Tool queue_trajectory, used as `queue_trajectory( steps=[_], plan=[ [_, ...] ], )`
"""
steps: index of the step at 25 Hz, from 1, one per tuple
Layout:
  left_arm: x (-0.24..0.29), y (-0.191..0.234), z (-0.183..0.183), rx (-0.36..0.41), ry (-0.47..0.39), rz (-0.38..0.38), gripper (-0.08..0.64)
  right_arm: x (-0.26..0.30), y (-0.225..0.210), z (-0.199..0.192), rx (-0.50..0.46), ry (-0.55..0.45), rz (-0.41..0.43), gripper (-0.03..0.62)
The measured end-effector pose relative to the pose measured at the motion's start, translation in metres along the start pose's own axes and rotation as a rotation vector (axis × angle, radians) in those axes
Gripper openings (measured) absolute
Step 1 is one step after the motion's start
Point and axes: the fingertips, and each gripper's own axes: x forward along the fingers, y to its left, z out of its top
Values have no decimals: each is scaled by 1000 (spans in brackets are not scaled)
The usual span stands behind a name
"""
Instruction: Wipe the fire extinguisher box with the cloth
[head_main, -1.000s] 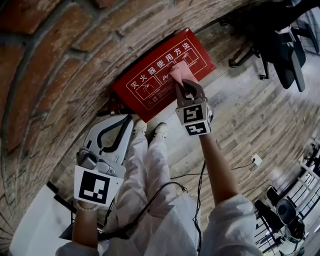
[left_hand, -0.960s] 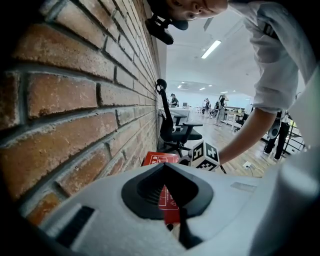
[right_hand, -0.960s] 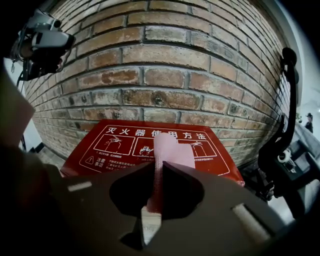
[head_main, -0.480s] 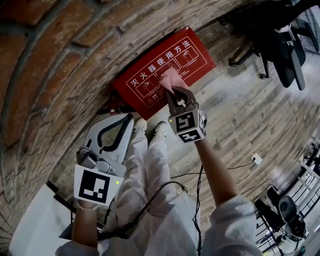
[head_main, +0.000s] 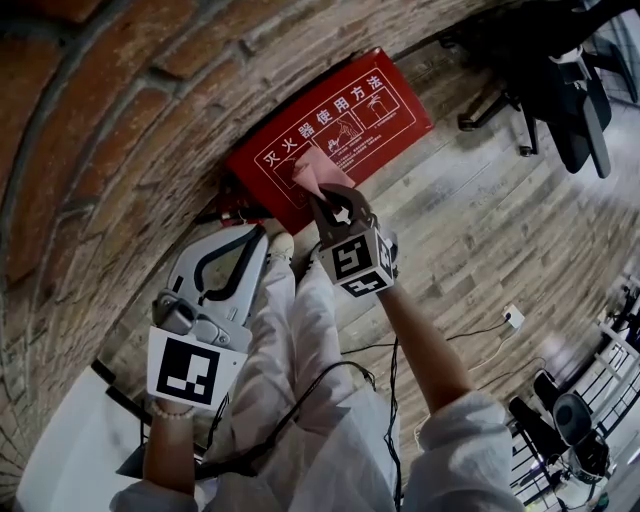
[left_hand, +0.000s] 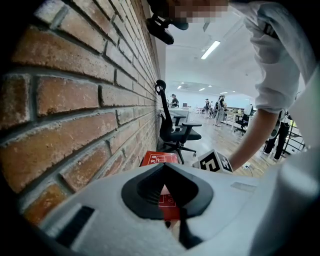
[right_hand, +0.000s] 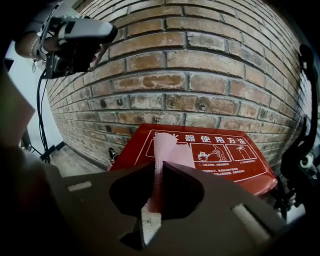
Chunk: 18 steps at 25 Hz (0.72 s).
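Observation:
The red fire extinguisher box (head_main: 345, 118) with white print stands on the floor against the brick wall. My right gripper (head_main: 322, 192) is shut on a pink cloth (head_main: 312, 170), which is pressed on the left part of the box's top. In the right gripper view the cloth (right_hand: 168, 149) stands up between the jaws in front of the box (right_hand: 225, 155). My left gripper (head_main: 256, 234) hangs nearer to me, left of the box, shut with nothing in it. From the left gripper view (left_hand: 164, 165) a strip of the box (left_hand: 156, 159) shows beyond the jaws.
The brick wall (head_main: 110, 130) curves along the left. A black office chair (head_main: 560, 95) stands at the upper right on the wood floor (head_main: 480, 230). Cables and a white socket (head_main: 513, 320) lie on the floor at right. The person's legs and shoes (head_main: 300, 262) stand below the box.
My right gripper has slid the pink cloth leftward across the box's top, from near its middle-right to its left part. The left gripper has stayed put.

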Motion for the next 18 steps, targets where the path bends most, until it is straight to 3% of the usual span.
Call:
queue_trajectory(
  steps=[18],
  plan=[
    [-14,0,-9,2,-4,15,0,4,82,5,-73,-21,170,28]
  ],
)
